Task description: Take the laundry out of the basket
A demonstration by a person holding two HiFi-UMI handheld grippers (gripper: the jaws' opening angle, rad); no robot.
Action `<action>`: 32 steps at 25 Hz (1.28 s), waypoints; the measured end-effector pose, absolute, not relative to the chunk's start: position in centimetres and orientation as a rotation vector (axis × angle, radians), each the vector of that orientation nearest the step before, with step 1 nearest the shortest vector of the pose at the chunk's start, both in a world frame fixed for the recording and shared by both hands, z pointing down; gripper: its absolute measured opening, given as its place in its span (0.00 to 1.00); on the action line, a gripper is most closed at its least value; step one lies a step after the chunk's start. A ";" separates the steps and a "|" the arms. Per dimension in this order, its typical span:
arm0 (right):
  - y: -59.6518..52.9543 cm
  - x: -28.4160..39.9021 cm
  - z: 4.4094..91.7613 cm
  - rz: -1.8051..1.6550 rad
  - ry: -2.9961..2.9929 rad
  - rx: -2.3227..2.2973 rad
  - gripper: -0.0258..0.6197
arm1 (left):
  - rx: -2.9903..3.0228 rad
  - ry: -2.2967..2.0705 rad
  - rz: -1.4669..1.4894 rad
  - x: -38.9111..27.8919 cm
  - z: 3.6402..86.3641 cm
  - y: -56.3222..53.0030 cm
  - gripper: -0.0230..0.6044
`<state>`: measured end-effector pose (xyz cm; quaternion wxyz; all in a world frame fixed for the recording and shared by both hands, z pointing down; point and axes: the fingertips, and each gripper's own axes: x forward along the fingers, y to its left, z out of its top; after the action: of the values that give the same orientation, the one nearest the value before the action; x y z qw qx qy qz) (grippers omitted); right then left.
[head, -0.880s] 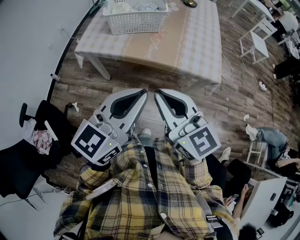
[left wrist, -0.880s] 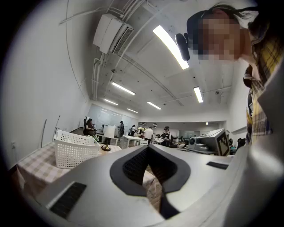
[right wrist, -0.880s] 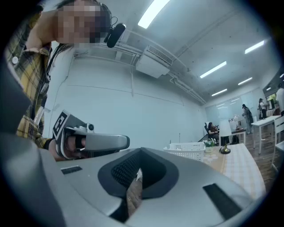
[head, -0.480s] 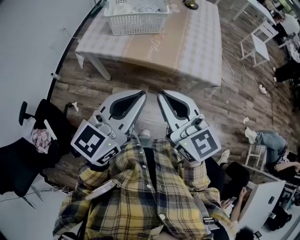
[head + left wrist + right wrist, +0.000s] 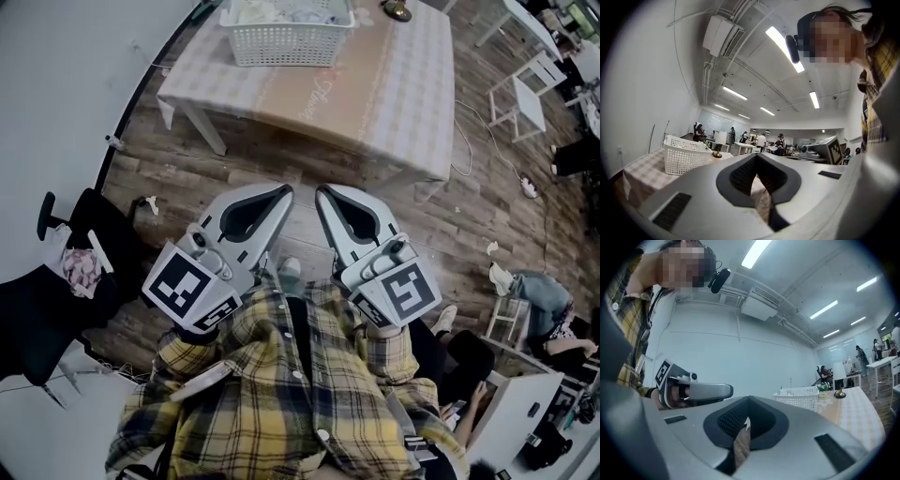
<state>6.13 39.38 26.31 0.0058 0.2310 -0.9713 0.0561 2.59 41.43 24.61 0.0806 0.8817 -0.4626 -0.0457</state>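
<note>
A white mesh basket (image 5: 286, 36) stands on the far left part of a checked-cloth table (image 5: 384, 89), with pale laundry (image 5: 281, 11) inside it. Both grippers hover over the wooden floor, close to my body and well short of the table. My left gripper (image 5: 284, 191) is shut with nothing in it. My right gripper (image 5: 324, 192) sits beside it, also shut and holding nothing. In the left gripper view the basket (image 5: 684, 157) lies ahead to the left of the jaws. In the right gripper view the basket (image 5: 799, 397) is ahead on the right, and the left gripper (image 5: 701, 391) shows alongside.
A black office chair (image 5: 47, 309) with cloth on it stands at the left by the white wall. White chairs (image 5: 527, 94) and a floor cable (image 5: 466, 141) lie right of the table. A small dark ornament (image 5: 396, 11) sits on the table's far edge. People sit at lower right.
The head view has shifted a little, so table and basket sit further right in the picture. Both grippers stay side by side, shut, in the same place.
</note>
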 end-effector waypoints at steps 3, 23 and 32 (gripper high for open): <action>38.2 5.0 26.6 0.193 -3.033 0.708 0.07 | 2.620 -1.385 -0.145 1.4 25.0 40.3 0.05; 24.8 -8.2 26.8 0.179 -2.978 0.717 0.07 | 2.627 -1.374 -0.186 -12.1 24.1 26.0 0.05; 21.8 -14.6 27.5 0.222 -2.954 0.725 0.07 | 2.613 -1.358 -0.172 -18.9 24.5 22.9 0.05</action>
<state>-14.64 21.80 27.51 0.0457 0.2376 -0.9676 0.0728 -18.91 22.88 24.46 0.0956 0.8818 -0.4582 -0.0579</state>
